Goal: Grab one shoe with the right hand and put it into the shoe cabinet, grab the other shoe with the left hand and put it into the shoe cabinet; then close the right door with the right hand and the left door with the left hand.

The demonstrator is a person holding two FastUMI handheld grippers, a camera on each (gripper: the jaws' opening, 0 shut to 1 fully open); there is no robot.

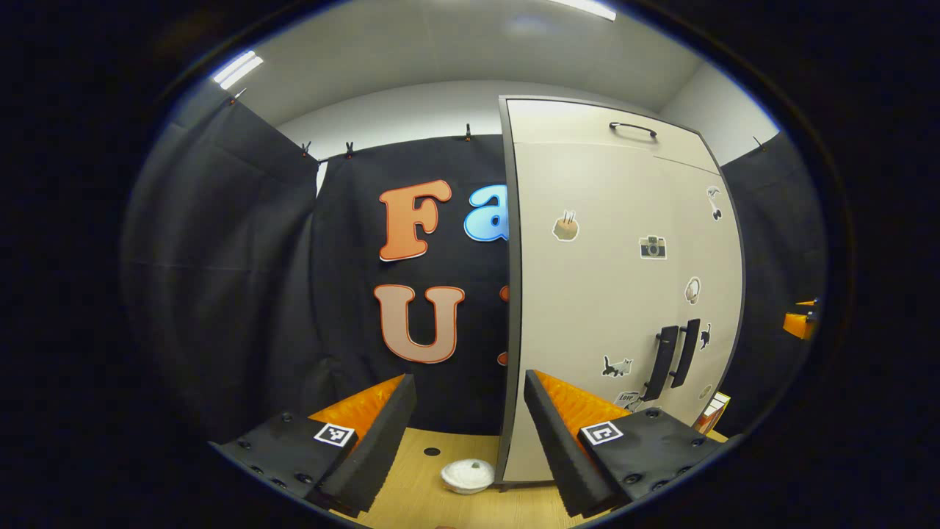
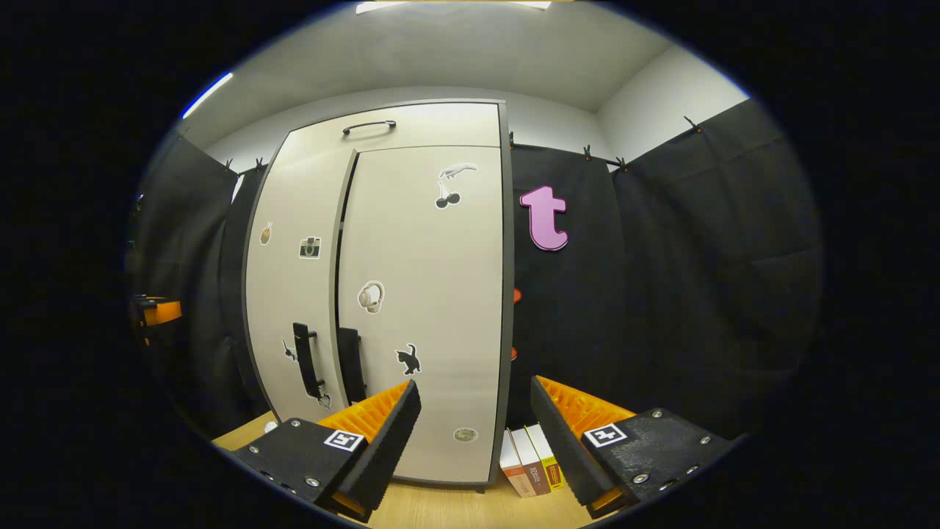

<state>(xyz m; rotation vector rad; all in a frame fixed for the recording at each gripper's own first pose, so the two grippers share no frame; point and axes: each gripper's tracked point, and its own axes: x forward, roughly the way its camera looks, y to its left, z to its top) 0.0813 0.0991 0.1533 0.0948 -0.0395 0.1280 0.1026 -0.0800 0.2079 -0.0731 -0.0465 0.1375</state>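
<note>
The pale shoe cabinet [image 1: 587, 294] stands upright on the wooden table, right of centre in the left gripper view. Its two doors carry dark vertical handles [image 1: 675, 360] side by side, and small stickers dot the fronts. In the right gripper view the same cabinet [image 2: 426, 308] is left of centre, and a thin dark gap runs between the left door [image 2: 294, 294] and the right door [image 2: 426, 220]. My left gripper [image 1: 468, 382] is open with nothing between its fingers, short of the cabinet's left edge. My right gripper [image 2: 475, 386] is open and empty, facing the cabinet's right edge.
A small white round dish [image 1: 467, 475] lies on the tabletop [image 1: 418, 485] by the cabinet's left foot, near a dark hole [image 1: 432, 451]. A few books [image 2: 529, 450] stand against the cabinet's right side. Black cloth walls close in all around.
</note>
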